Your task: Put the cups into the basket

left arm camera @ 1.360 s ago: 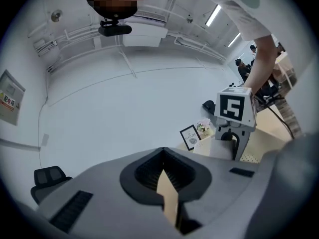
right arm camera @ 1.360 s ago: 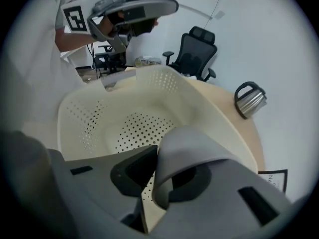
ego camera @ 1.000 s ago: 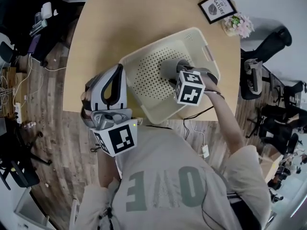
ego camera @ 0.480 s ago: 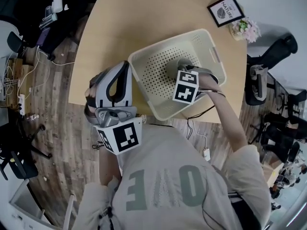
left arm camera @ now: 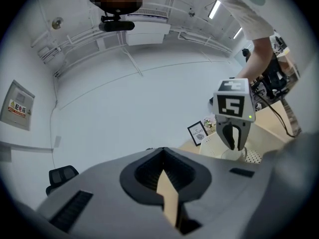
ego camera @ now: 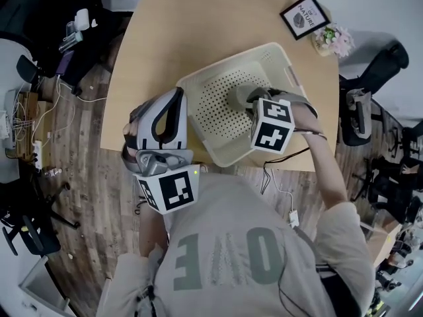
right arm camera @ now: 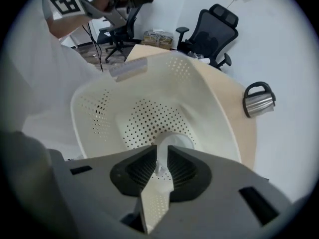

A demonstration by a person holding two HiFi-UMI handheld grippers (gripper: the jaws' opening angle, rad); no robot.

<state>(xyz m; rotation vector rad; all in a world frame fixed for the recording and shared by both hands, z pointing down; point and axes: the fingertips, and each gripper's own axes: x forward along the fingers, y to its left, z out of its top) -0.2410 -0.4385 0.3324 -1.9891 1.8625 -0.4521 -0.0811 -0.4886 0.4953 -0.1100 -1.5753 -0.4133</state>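
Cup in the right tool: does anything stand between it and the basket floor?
Nothing visible does. The right tool is shut on the cup, which is inside the basket, at or just above its perforated floor. No other item shows beneath it.

Our left gripper (left arm camera: 164,158) tilts upward, fingers together; our outstretched right gripper (right arm camera: 160,157) points down, fingers pinching a cup (right arm camera: 175,139).

You wear a grey short-sleeved T-shirt (ego camera: 225,259) with big darker grey letters across it. Your left gripper (ego camera: 173,98) and right gripper (ego camera: 248,99) have pale grey shells, black ribbed pads and a white cube (ego camera: 170,190) with black square markers and a small green light. A black cable (ego camera: 284,158) trails from the right one.
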